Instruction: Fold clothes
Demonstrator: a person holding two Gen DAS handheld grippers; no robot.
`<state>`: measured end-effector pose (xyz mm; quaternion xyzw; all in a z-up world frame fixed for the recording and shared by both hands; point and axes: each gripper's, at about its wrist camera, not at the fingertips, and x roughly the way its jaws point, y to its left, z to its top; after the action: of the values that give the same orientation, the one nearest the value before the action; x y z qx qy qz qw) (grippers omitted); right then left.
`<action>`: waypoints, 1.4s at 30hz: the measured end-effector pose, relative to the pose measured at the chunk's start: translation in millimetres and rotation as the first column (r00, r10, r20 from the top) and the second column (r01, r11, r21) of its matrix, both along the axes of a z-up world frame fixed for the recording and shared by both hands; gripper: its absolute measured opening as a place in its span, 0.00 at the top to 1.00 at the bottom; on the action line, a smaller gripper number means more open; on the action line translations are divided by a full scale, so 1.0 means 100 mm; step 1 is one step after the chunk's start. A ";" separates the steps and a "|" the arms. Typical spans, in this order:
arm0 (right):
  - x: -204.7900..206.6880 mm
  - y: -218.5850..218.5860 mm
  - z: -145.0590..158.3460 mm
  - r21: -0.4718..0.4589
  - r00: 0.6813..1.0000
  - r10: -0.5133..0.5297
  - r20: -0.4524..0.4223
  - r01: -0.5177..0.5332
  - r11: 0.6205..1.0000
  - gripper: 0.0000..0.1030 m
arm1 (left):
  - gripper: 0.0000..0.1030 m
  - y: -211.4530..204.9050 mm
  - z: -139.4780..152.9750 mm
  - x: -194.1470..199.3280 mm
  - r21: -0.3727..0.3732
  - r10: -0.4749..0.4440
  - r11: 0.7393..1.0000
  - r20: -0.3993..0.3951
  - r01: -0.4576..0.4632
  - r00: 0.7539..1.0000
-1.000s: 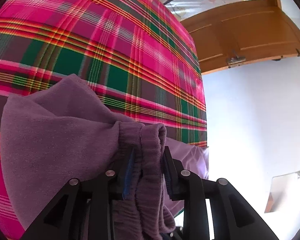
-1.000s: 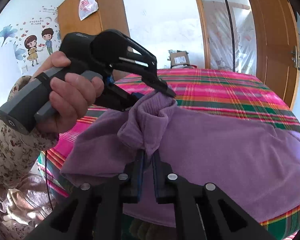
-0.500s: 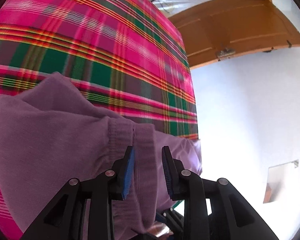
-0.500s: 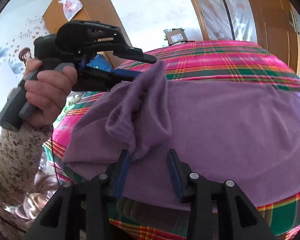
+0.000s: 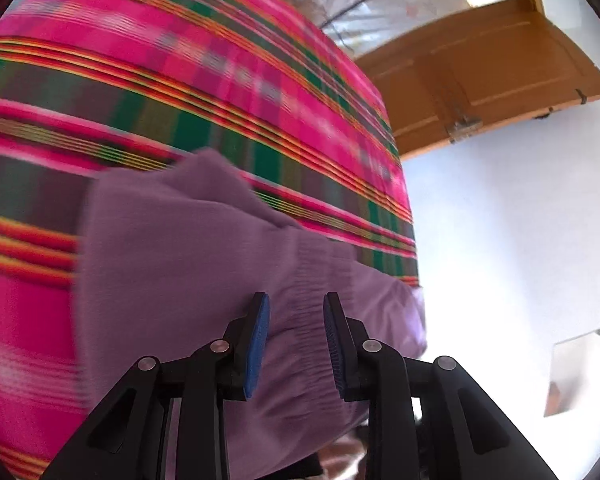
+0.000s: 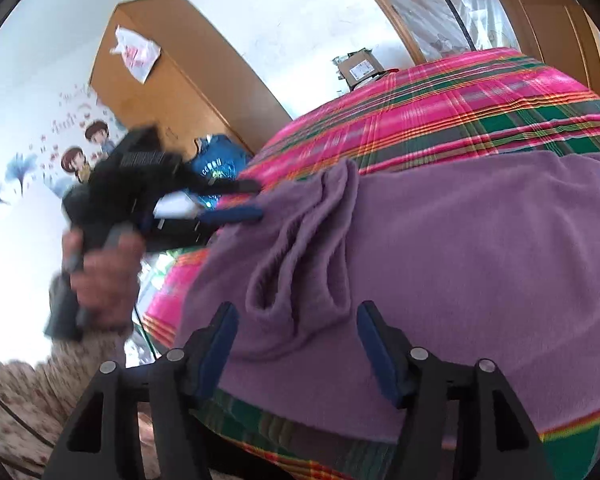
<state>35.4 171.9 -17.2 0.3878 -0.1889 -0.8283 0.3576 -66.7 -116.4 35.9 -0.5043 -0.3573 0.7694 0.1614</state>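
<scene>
A purple fleece garment (image 6: 460, 260) lies spread on the plaid bed (image 6: 460, 100). My right gripper (image 6: 296, 312) hangs over its near edge; its jaws are opening wide on either side of a loose fold, and the pads are clear of the cloth. In the right wrist view my left gripper (image 6: 256, 200) is blurred in a person's hand (image 6: 104, 276), its tips at the garment's left edge. In the left wrist view the garment's ribbed band (image 5: 300, 280) runs between the blue pads of my left gripper (image 5: 295, 300), which is shut on it.
The plaid bedspread (image 5: 180, 80) stretches beyond the garment. A wooden wardrobe (image 6: 172, 92), a blue bag (image 6: 216, 164) and a cardboard box (image 6: 360, 66) stand behind the bed. A wooden door (image 5: 480, 80) is to the right. A floral sleeve (image 6: 20, 392) is at lower left.
My right jaws went from shut on a bunched fold to wide open, and the fold dropped onto the bed. My left gripper moved left and lower with the garment's edge, and the cloth lies flatter.
</scene>
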 end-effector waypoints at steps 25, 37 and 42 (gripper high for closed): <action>-0.49 -0.22 0.06 0.006 0.988 -0.019 0.153 0.019 1.000 0.78 | 0.72 -0.54 -0.28 0.46 -0.007 0.122 0.993 0.014 -0.122 0.992; -0.52 -0.07 0.13 0.057 0.972 -0.076 0.222 0.064 0.996 0.79 | 0.72 -0.43 -0.31 0.37 -0.032 0.102 0.994 0.033 -0.101 0.994; -0.44 -0.05 0.10 0.122 0.979 -0.112 0.169 0.092 0.988 0.79 | 0.72 -0.40 -0.31 0.39 -0.038 0.103 0.994 0.037 -0.102 0.994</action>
<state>-8.6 166.6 -7.2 0.4688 -0.1918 -0.8176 0.2738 -27.9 -156.2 5.0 -0.5029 -0.3718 0.7731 0.1055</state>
